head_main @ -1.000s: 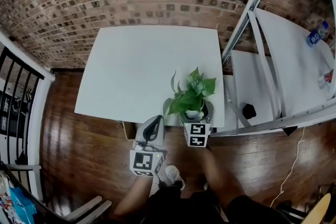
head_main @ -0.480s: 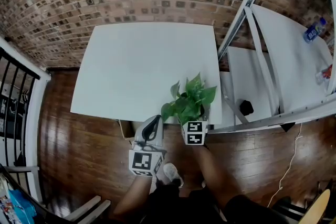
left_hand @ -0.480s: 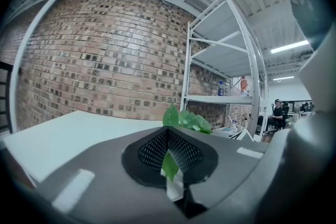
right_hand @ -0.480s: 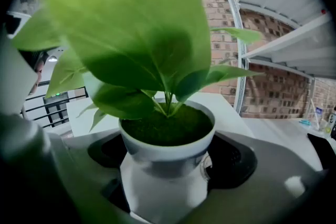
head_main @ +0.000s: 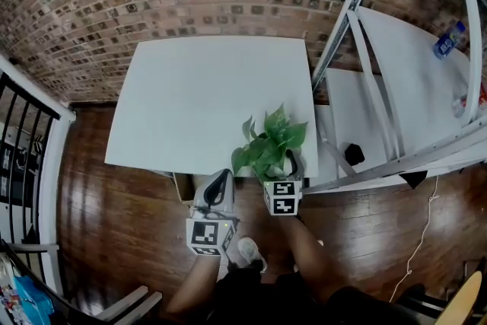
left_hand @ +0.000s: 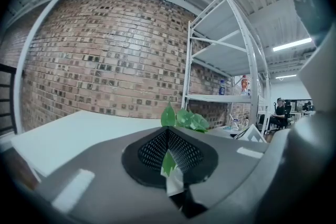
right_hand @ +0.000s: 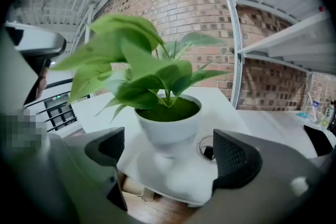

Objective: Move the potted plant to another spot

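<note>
Right gripper [right_hand: 172, 153] jaws opening; green leafy plant in a white round pot [right_hand: 169, 124] sits between them, untouched.
Centre it in the gap, clamp below the rim; left gripper [left_hand: 169, 155] closed, idle.

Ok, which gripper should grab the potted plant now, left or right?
Right. The right gripper faces the leafy green plant in its white round pot, jaws opening with the pot between them, untouched. The left gripper sits off to the side, jaws together.
</note>
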A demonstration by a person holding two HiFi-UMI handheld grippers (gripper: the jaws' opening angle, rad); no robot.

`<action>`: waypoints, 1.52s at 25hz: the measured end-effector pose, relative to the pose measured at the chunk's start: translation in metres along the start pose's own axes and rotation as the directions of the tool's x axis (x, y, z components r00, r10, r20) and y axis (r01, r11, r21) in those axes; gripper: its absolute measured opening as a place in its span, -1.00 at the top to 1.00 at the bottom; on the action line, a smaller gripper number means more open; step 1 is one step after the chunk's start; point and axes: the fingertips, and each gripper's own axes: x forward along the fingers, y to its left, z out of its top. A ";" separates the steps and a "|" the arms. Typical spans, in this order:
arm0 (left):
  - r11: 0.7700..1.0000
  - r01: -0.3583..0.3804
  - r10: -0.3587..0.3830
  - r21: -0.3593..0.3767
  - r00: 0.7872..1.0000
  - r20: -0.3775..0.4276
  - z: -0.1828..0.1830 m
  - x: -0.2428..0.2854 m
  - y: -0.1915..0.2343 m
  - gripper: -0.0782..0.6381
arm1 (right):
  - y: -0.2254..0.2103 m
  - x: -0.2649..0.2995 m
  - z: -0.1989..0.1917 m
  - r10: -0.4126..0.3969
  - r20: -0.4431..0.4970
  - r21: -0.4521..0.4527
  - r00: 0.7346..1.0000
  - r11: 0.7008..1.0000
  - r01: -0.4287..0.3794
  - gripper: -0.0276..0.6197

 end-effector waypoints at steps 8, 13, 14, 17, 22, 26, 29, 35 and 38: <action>1.000 -0.025 0.024 -0.007 0.999 -0.041 -0.001 -0.013 -0.027 0.73 | 0.012 -0.092 0.032 0.047 0.081 0.010 0.996 0.999 -0.048 -0.20; 0.995 -0.101 0.101 0.010 0.988 -0.115 -0.011 -0.016 -0.031 0.73 | 0.007 -0.136 0.075 0.005 0.211 -0.013 0.977 1.000 -0.002 0.56; 0.994 -0.108 0.108 0.012 0.987 -0.119 -0.009 -0.017 -0.033 0.74 | 0.006 -0.143 0.082 -0.005 0.232 -0.015 0.973 1.000 0.009 0.72; 0.994 -0.109 0.110 0.016 0.988 -0.105 0.002 -0.022 -0.046 0.73 | 0.004 -0.164 0.097 -0.019 0.279 -0.017 0.960 1.000 0.024 0.91; 0.996 -0.083 0.085 0.037 0.995 -0.048 0.027 -0.027 -0.072 0.73 | 0.004 -0.191 0.115 -0.014 0.317 -0.046 0.948 0.999 0.030 0.91; 0.996 -0.061 0.061 0.060 0.998 0.002 0.050 -0.030 -0.091 0.73 | 0.007 -0.206 0.123 -0.002 0.330 -0.049 0.944 0.999 0.019 0.91; 0.995 -0.056 0.053 0.079 0.998 0.036 0.064 -0.031 -0.098 0.73 | 0.008 -0.213 0.132 0.003 0.348 -0.061 0.937 0.998 0.020 0.91; 0.994 -0.063 0.059 0.084 0.997 0.055 0.077 -0.038 -0.098 0.73 | 0.014 -0.222 0.139 0.011 0.371 -0.063 0.929 0.998 0.014 0.91; 0.994 -0.067 0.062 0.088 0.996 0.060 0.079 -0.041 -0.096 0.73 | 0.021 -0.224 0.141 0.027 0.375 -0.064 0.927 0.998 -0.004 0.91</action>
